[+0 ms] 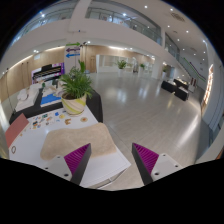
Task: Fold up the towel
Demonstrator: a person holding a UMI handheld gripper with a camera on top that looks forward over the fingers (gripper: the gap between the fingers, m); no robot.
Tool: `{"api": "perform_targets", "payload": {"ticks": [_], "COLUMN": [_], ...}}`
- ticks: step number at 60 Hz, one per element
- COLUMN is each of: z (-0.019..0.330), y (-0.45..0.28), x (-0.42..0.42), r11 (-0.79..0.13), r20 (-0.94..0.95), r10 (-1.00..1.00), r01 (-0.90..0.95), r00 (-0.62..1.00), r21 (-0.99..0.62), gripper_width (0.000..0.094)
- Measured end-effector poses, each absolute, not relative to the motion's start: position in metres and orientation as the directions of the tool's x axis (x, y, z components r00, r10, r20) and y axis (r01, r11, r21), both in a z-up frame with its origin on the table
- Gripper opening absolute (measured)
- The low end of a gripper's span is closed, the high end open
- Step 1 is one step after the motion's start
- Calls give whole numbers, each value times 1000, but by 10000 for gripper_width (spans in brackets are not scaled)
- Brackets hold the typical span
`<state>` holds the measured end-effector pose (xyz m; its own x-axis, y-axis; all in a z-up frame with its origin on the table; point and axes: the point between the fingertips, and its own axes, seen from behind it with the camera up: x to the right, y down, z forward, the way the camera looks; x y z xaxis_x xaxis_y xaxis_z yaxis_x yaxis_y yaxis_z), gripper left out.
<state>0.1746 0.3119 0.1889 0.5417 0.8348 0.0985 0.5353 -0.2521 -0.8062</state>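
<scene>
Gripper (113, 160) in the foreground: two dark fingers, each with a magenta pad (77, 155) on its inner face. The jaws stand wide apart and hold nothing; only bare floor and the table's near corner show in the gap between them. White table (108, 165): it lies under and just ahead of the left finger. Towel (75, 139): a beige cloth lying loosely spread and rumpled on the table, just beyond the left finger's tip, not touched by either finger. Small items (45, 118): several little objects on the table beyond the towel, too small to identify. Potted plant (75, 88): green leaves in a yellow pot, standing at the far end of the table. Glossy floor (140, 105): it extends ahead of the right finger into a large bright hall. Dark seats (178, 88): well apart, on the far right side of the hall.
</scene>
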Motion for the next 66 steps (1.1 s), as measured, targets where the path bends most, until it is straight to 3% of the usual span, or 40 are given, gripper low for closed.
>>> {"api": "perform_targets", "payload": {"ticks": [16, 35, 50, 66], "z": [180, 150, 88, 2], "y": [241, 82, 30, 37], "x": [137, 87, 36, -37], "r11": [-172, -20, 42, 24], "r20": [82, 46, 72, 87], "r10": [917, 994, 997, 995], "r01": [570, 600, 640, 688], "r00": [391, 96, 22, 57], "r21": [-803, -800, -768, -725], "gripper_width": [856, 854, 854, 822]}}
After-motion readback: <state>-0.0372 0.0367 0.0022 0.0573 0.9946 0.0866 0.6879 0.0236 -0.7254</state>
